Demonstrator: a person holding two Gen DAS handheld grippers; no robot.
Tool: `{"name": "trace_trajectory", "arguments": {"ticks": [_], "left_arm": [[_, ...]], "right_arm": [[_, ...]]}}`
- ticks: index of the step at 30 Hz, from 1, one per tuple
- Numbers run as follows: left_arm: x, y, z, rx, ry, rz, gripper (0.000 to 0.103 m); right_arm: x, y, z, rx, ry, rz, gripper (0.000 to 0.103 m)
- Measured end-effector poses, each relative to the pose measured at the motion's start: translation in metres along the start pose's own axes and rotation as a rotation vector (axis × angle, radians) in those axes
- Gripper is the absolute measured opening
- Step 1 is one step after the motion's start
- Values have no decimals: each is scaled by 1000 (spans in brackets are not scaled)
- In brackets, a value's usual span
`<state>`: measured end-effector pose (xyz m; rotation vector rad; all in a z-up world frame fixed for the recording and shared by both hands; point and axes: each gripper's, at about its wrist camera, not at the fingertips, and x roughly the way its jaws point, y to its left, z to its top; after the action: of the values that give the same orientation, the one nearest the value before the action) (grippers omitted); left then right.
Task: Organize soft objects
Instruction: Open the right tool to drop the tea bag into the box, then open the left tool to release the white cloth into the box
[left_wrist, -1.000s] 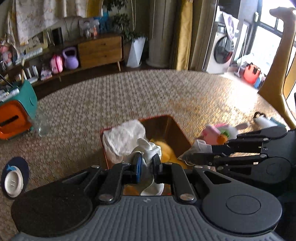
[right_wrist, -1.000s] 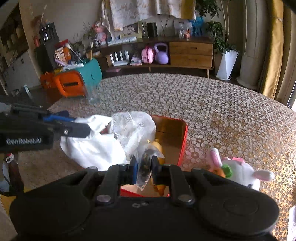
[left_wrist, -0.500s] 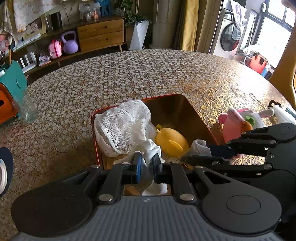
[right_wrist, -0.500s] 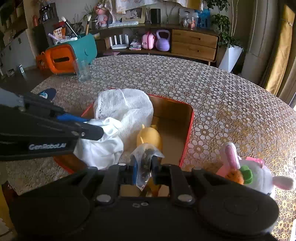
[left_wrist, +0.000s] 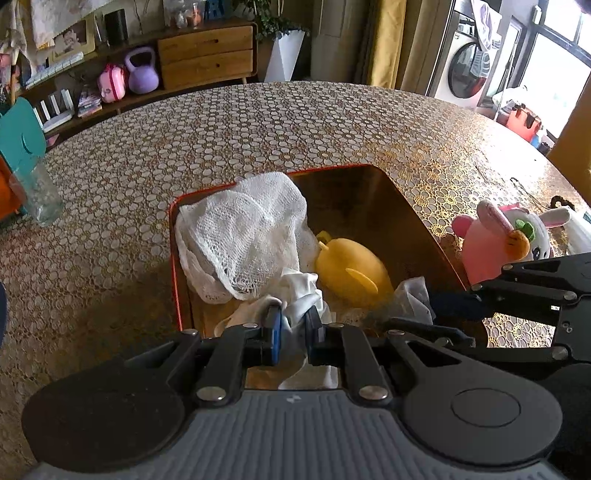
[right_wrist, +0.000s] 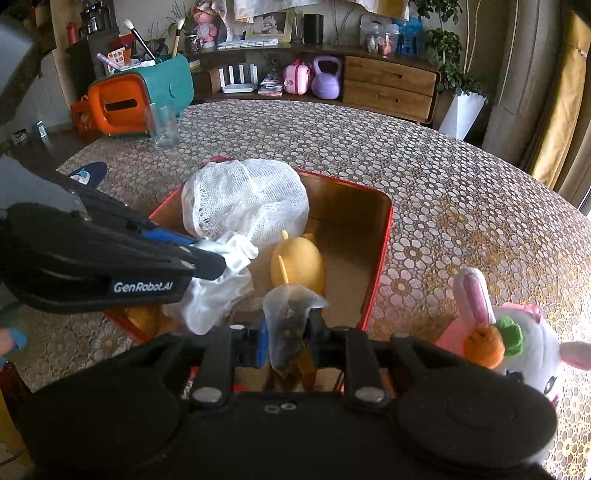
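Left gripper (left_wrist: 291, 325) pinches white cloth (left_wrist: 299, 291) above patterned table (left_wrist: 258, 122).

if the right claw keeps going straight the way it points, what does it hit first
Most likely the yellow toy in the red box, just beyond the clear pouch the right claw holds; depth is uncertain.

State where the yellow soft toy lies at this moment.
In both wrist views the yellow soft toy lies inside the red-rimmed box, near its middle, just right of the white mesh cloth and beyond the white cloth pinched in the left gripper.
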<state>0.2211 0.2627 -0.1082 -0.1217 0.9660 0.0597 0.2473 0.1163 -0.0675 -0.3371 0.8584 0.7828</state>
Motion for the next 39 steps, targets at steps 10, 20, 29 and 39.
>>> {"name": "trace_trajectory", "arguments": {"ticks": [10, 20, 29, 39], "left_arm": [[-2, 0, -8, -11, -6, -5, 13], [-12, -8, -15, -6, -12, 8, 13], [-28, -14, -23, 7, -40, 13, 59], [-79, -35, -31, 46, -159, 60, 69]], "right_arm": [[-4, 1, -4, 6, -1, 11, 33], [-20, 0, -9, 17, -20, 25, 44], [-46, -1, -16, 38, -52, 32, 51], [-95, -12, -28, 99, -136, 49, 61]]}}
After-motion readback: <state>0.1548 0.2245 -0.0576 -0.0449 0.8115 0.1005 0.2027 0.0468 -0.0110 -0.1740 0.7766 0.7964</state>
